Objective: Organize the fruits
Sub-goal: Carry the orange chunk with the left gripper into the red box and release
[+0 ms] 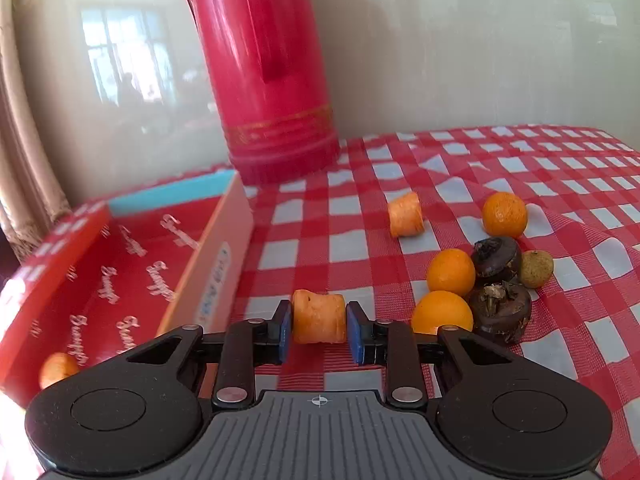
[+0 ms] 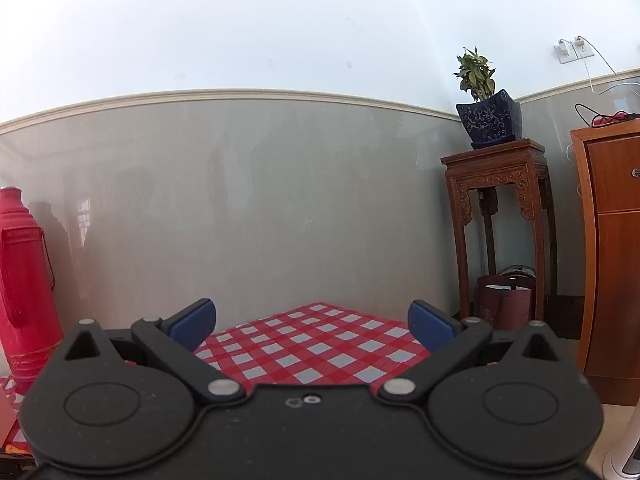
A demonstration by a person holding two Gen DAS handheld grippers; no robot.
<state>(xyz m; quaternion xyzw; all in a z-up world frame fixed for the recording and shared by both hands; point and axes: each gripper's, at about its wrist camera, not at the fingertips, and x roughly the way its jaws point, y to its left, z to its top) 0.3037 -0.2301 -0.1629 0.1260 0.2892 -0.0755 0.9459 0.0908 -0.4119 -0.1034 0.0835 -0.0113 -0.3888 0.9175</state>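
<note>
- Left gripper (image 1: 319, 330) is clamped on a carrot chunk (image 1: 319, 321), blue pads pressing each flat end, right at lower centre of the left wrist view.
- That chunk sits just right of the red box (image 1: 120, 264), close to its pale side wall (whether it touches the cloth below, I can't tell).
- Inside the box, lower left corner of the frame, one more orange piece (image 1: 58, 369) is partly hidden behind the gripper body.
- Another carrot piece (image 1: 406, 215) lies alone on the checked tabletop (image 1: 500, 160), up and right of the held chunk.
- Right of centre, a cluster: three oranges (image 1: 451, 272), two dark water chestnuts (image 1: 500, 312) and a small tan round fruit (image 1: 536, 269), all touching or nearly so.
- Red thermos (image 1: 272, 80) stands upper centre, behind the box.
- Right gripper (image 2: 312, 326) stands spread wide, nothing between its pads, pointing level over the far tabletop corner toward the grey wall.
</note>
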